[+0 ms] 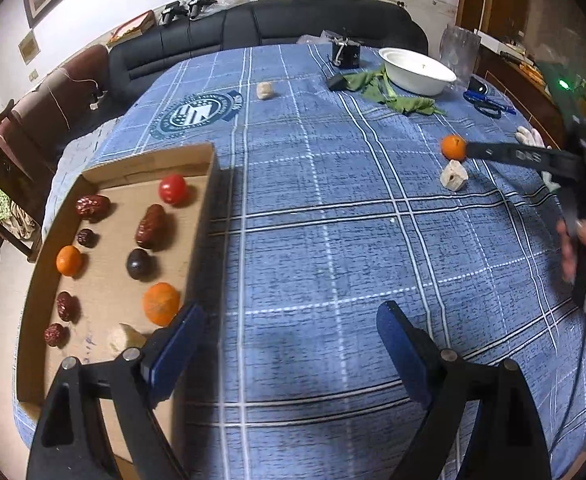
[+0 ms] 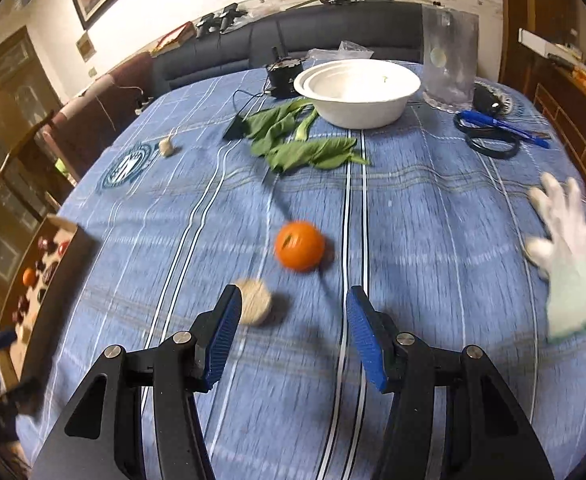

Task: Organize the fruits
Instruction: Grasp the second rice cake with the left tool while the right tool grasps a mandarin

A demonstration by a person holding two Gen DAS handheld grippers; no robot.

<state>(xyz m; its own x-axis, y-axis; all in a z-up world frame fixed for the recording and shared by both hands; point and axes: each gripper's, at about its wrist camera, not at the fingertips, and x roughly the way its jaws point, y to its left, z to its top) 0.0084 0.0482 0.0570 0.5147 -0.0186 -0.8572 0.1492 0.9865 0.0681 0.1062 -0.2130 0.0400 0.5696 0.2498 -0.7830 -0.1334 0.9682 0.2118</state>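
the right hand-held gripper (image 2: 291,332) hangs open and empty just short of the loose orange (image 2: 299,245) on the bench (image 2: 413,280), jaws spread wide, likely so they can straddle it. the left hand-held gripper (image 1: 289,344) is open too, idle beside the box (image 1: 203,216), where the other fruit sits gathered, presumably ready to receive this one.

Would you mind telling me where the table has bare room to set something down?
The widest bare cloth lies between the box and the orange, right ahead of the left gripper. The box is crowded with fruit. The far right end is cluttered too: bowl, greens, scissors. A pale chunk lies beside the orange.
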